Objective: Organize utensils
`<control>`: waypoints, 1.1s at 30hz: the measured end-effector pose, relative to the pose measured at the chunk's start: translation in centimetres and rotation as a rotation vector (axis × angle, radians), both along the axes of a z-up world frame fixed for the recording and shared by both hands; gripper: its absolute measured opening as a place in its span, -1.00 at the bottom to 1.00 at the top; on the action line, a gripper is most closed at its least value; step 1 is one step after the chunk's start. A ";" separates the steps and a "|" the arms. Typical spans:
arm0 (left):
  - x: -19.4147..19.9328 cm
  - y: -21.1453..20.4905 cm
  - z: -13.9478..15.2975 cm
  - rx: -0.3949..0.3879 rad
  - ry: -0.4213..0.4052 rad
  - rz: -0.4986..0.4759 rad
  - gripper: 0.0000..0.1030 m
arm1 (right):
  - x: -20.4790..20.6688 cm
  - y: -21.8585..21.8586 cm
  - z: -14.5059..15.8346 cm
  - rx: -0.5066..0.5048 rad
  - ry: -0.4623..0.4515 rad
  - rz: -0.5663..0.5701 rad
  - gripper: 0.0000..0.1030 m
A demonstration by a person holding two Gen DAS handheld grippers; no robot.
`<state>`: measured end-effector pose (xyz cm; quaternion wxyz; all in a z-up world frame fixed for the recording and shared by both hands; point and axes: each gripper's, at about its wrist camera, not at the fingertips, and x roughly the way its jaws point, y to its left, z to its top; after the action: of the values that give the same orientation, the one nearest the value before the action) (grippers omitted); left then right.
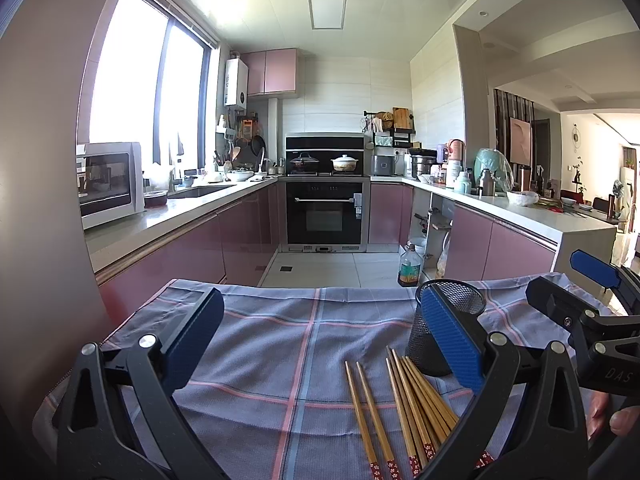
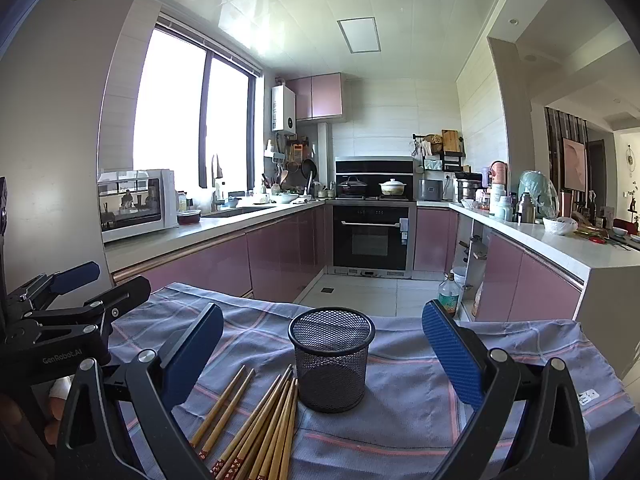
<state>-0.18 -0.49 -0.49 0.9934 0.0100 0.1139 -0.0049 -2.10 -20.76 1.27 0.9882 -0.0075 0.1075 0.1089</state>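
Observation:
Several wooden chopsticks (image 1: 404, 404) with red patterned ends lie on a blue plaid cloth (image 1: 280, 352); two lie apart to the left of the bundle. A black mesh cup (image 2: 331, 356) stands upright and empty just beyond the chopsticks (image 2: 260, 420). My left gripper (image 1: 320, 340) hovers open above the cloth, with the chopsticks between and below its fingers; its right finger partly hides the mesh cup (image 1: 448, 320). My right gripper (image 2: 324, 356) is open too, its fingers wide on either side of the cup. Each gripper shows at the other view's edge.
The cloth-covered table (image 2: 520, 364) fronts a kitchen with pink cabinets, an oven (image 2: 370, 236), a microwave (image 2: 136, 204) on the left counter and a cluttered right counter (image 2: 532, 224). A bottle (image 2: 449, 298) stands on the floor. A person's hand (image 1: 624, 420) holds the right gripper.

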 end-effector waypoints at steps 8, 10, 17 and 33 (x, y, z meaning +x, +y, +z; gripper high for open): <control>0.4 -0.2 -0.2 0.001 0.017 -0.014 0.89 | 0.3 0.0 -0.2 -0.002 0.015 0.017 0.87; 0.5 -0.3 -0.3 0.001 0.023 -0.018 0.89 | 0.3 -0.1 -0.4 -0.003 0.026 0.030 0.87; 1.8 0.1 -1.6 0.022 0.114 -0.050 0.89 | 1.5 0.2 -2.1 -0.026 0.148 0.100 0.75; 7.6 0.1 -9.9 0.083 0.483 -0.189 0.35 | 6.2 2.0 -9.4 -0.107 0.571 0.198 -0.41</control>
<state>7.45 -0.36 -10.43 0.9312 0.0600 0.3466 -0.0953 4.09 -18.77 -8.09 0.9009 -0.0391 0.3851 0.1965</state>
